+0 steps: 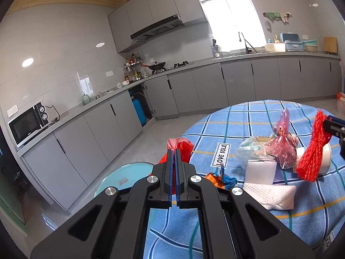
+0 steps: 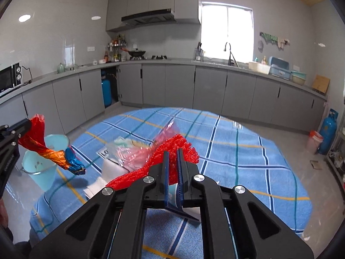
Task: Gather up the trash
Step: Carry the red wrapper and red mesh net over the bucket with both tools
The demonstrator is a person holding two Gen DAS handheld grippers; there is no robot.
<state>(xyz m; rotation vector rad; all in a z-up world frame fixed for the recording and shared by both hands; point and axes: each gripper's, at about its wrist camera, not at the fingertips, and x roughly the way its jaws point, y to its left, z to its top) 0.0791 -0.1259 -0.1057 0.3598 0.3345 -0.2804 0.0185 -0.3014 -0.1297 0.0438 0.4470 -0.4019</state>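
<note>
My left gripper [image 1: 174, 151] is shut on a crumpled red, orange and blue foil wrapper [image 1: 182, 145], which hangs from its tips over the table's left edge. From the right wrist view the same wrapper [image 2: 45, 151] dangles above a light blue bucket [image 2: 46, 164]. My right gripper [image 2: 173, 152] is shut on a red mesh net [image 2: 183, 143], lifted off the table; in the left wrist view the net [image 1: 310, 157] hangs from it at the far right. On the blue checked tablecloth [image 1: 237, 125] lie a pink plastic bag [image 1: 282, 149], a clear bag [image 1: 251, 149], a white block [image 1: 261, 170] and a paper towel [image 1: 271, 194].
The bucket [image 1: 125, 179] stands on the floor by the table's left side. Grey kitchen cabinets [image 2: 172, 84] run along the far walls. A blue gas cylinder [image 2: 327, 129] and a small pink-lidded pail [image 2: 314, 140] stand on the floor at the right. A white cup [image 1: 326, 155] sits behind the net.
</note>
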